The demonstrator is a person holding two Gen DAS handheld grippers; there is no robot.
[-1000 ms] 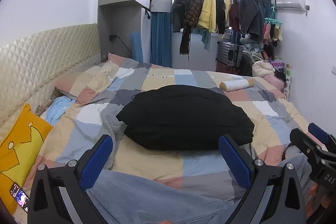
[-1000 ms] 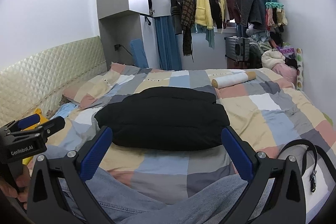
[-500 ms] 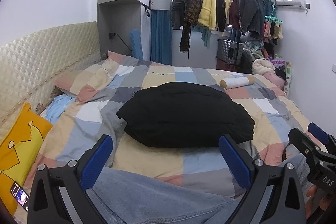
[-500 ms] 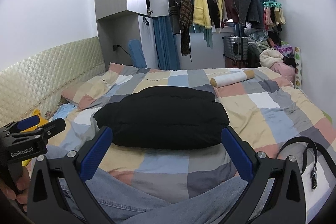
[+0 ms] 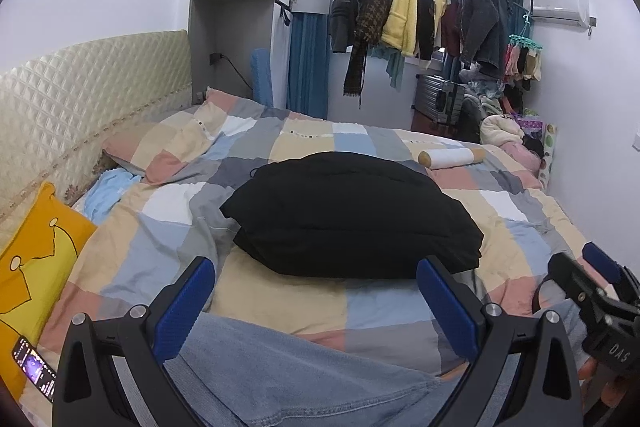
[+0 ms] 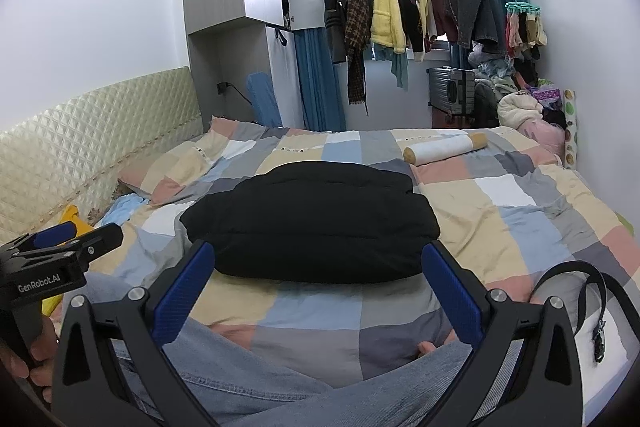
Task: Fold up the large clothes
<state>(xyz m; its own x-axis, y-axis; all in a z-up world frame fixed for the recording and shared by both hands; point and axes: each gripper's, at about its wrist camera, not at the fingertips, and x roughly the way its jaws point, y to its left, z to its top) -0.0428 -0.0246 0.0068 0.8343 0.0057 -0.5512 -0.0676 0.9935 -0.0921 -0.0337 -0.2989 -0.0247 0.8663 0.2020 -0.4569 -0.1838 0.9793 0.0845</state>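
A black padded garment [image 5: 352, 215] [image 6: 312, 223] lies folded into a thick bundle in the middle of the checked bedspread [image 5: 168, 203] [image 6: 516, 211]. My left gripper [image 5: 316, 307] hovers open just short of the bundle's near edge, nothing between its blue pads. My right gripper [image 6: 318, 291] is also open and empty, held beside it at about the same distance. The person's knees in blue jeans [image 5: 280, 375] [image 6: 248, 379] fill the foreground under both grippers.
A white roll pillow [image 5: 452, 158] [image 6: 444, 147] lies behind the garment to the right. A yellow cushion [image 5: 36, 251] and a phone [image 5: 34, 367] lie at left by the quilted headboard [image 5: 80, 95]. A black belt [image 6: 592, 291] rests at right. Clothes hang on a rack [image 6: 420, 11].
Both views have tilted up and shifted slightly, so the garment sits a little lower in frame. Both grippers stay open; the garment has not moved.
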